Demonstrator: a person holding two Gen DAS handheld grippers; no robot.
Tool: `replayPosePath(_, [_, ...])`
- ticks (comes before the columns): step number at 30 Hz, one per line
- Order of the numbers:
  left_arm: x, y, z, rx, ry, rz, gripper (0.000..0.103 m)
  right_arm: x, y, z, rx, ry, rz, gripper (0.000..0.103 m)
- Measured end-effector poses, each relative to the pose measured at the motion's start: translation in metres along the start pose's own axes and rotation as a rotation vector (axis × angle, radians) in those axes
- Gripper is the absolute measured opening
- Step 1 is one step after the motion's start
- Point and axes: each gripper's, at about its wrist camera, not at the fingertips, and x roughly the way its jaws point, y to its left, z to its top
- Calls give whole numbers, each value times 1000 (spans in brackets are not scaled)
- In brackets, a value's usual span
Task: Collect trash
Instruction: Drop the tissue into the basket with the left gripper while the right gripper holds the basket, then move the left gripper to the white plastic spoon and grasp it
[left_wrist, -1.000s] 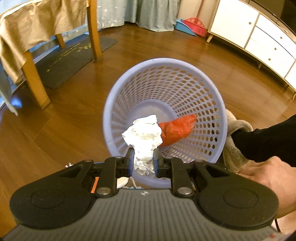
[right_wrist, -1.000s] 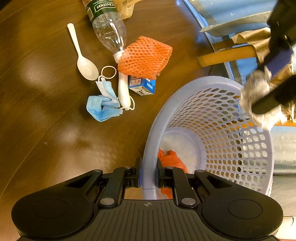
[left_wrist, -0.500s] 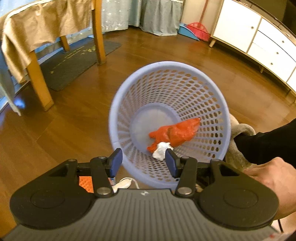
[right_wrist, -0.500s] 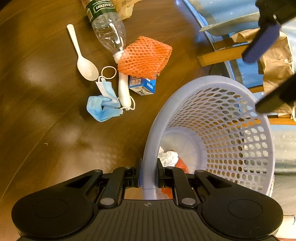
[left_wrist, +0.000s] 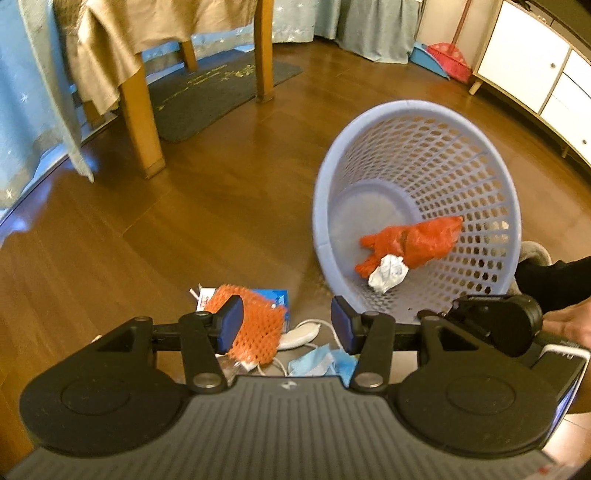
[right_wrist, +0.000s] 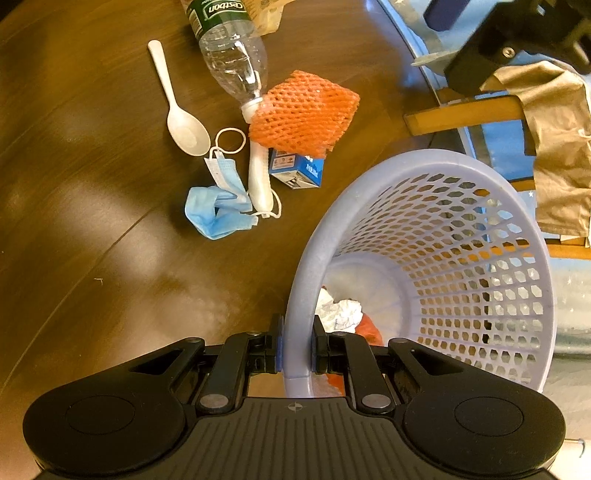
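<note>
Lavender plastic, the perforated basket (right_wrist: 443, 258) is filling the lower right of the right wrist view, tilted, with the right gripper (right_wrist: 294, 347) clamping its fingers on the near rim. A crumpled white tissue (left_wrist: 388, 273) and an orange bag (left_wrist: 413, 242) are lying inside it. The left gripper (left_wrist: 284, 325) is hanging with its fingers apart and nothing between them, having just been opening. Beneath it on the wooden floor (right_wrist: 92, 221), at upper centre of the right view, an orange foam net (right_wrist: 303, 110), a clear bottle (right_wrist: 232, 55), a white spoon (right_wrist: 181, 118), a blue mask (right_wrist: 218, 206) and a small carton (right_wrist: 299, 171) are lying close together.
</note>
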Motion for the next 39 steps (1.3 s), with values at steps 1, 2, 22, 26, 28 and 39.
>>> replayPosePath(1, [0, 1, -1, -1, 2, 2, 47, 0, 0, 0, -2, 0, -1, 10])
replayPosePath(2, [-1, 3, -3, -1, 5, 3, 47, 0, 1, 0, -3, 1, -1, 10])
replayPosePath(22, [21, 37, -63, -33, 80, 65, 50, 1, 1, 5, -6, 9, -5, 10])
replayPosePath(26, [25, 40, -73, -37, 84, 72, 50, 0, 1, 5, -8, 8, -5, 10])
replayPosePath(28, [26, 44, -77, -42, 85, 80, 50, 0, 2, 5, -7, 8, -6, 10])
replayPosePath(39, [36, 62, -99, -61, 100, 114, 50, -2, 1, 6, -3, 9, -4, 10])
